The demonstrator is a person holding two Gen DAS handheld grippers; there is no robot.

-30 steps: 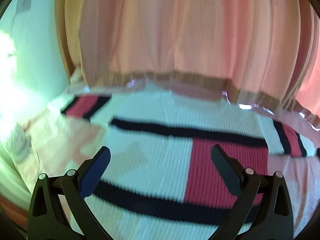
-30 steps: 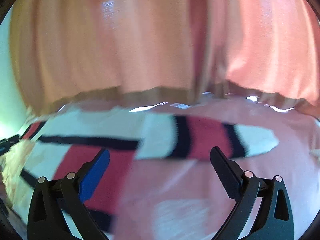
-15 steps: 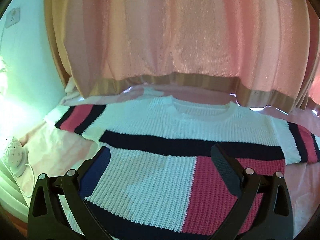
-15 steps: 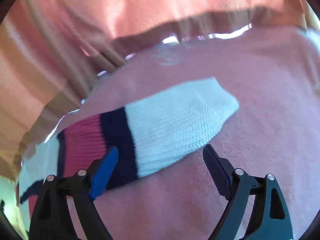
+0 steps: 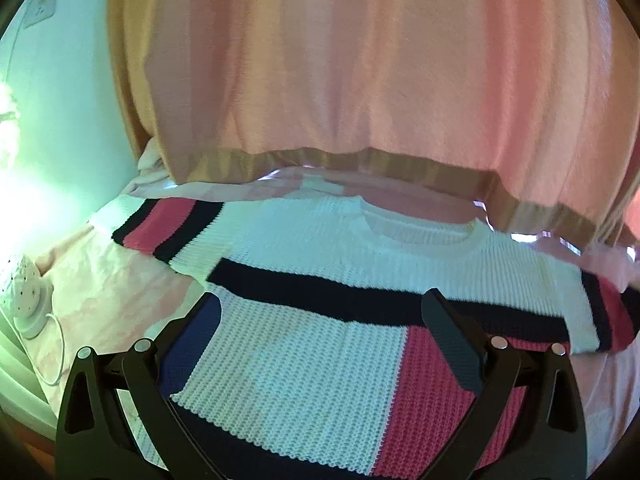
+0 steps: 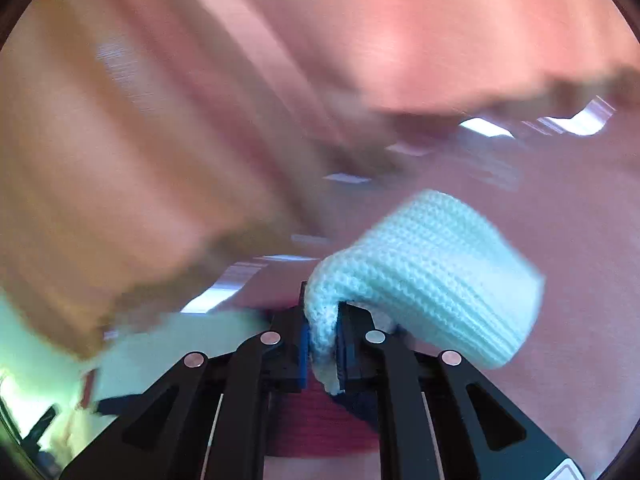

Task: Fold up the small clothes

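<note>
A small knitted sweater (image 5: 320,360), white with navy stripes and pink blocks, lies flat on a pink sheet (image 5: 120,280), neck toward the curtain. My left gripper (image 5: 320,328) hovers open over its body, nothing between the fingers. In the right wrist view the white cuff of the right sleeve (image 6: 432,272) bunches up out of my right gripper (image 6: 322,336). Its jaws are closing, and the pads pinch the white knit between them. Pink and navy sleeve knit shows below the jaws. That view is blurred.
A pink curtain (image 5: 360,80) with a tan hem hangs close behind the bed. A white round lamp (image 5: 24,300) with a cord sits at the left edge by the pale green wall (image 5: 60,120). Bare pink sheet (image 6: 560,240) spreads right of the sleeve.
My right gripper swung down onto the right sleeve's white cuff and closed on it, bunching the knit. My left gripper drifted a little across the sweater's body and stays open.
</note>
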